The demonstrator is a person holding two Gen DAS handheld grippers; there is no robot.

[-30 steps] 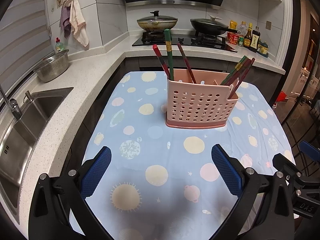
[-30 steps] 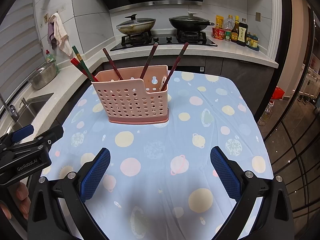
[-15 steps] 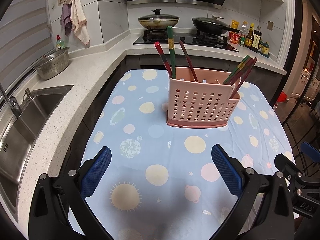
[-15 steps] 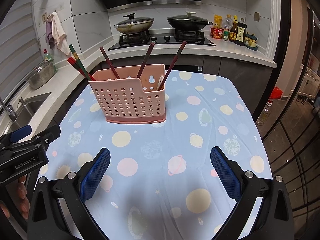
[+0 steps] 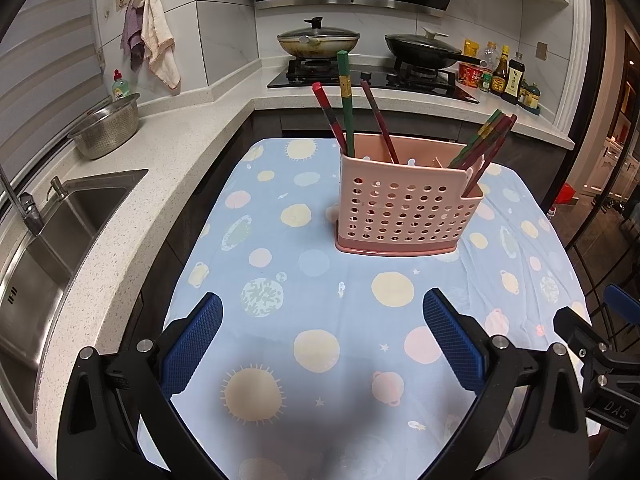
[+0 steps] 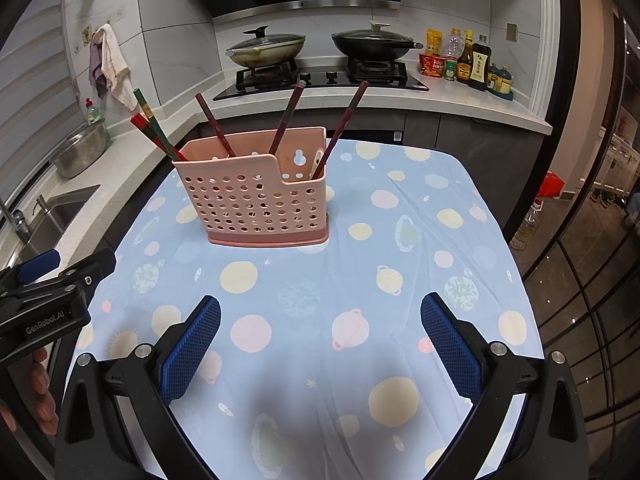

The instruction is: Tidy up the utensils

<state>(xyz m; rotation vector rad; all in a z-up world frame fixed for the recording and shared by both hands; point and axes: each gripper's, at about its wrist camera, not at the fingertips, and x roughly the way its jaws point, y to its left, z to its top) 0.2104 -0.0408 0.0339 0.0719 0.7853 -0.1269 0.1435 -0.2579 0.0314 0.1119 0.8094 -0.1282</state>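
While both our grippers, left (image 5: pixel 322 344) and right (image 6: pixel 320 344), hover with fingers spread wide and empty, the pink utensil holder (image 6: pixel 256 200) stands upright mid-surface, chopsticks (image 5: pixel 344 108) leaning inside; possibly a pale spoon too.

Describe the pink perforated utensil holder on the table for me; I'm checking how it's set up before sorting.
The pink perforated plastic utensil holder stands upright on the blue planet-print tablecloth. Its walls have rows of round holes above a solid base lip; the front wall steps lower at one end, and the back wall has a keyhole hanging slot. Dark red and green chopsticks lean inside, sticking out above the rim. Neither gripper touches it.
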